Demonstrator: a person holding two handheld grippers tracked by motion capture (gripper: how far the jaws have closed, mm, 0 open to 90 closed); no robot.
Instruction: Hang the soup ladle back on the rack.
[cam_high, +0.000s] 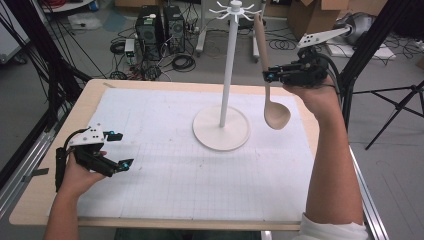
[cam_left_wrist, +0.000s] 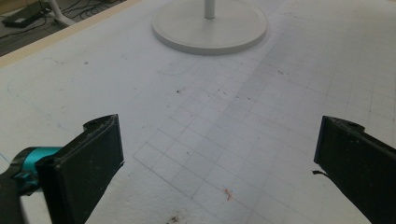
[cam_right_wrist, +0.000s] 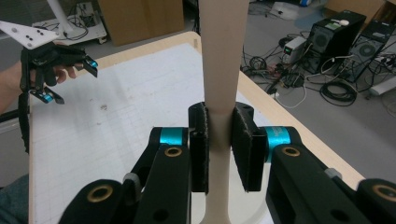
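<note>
gridded mat, wooden table, cable-strewn floor

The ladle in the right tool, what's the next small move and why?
Probably lift the ladle and carry it left toward the hooks atop the stand. The right tool clamps its handle mid-length, bowl hanging down, handle top beside but not on a hook.

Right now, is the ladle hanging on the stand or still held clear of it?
Held clear. The right tongs clamp the ladle by its handle, upright, bowl down, beside the stand, not on a hook.
</note>
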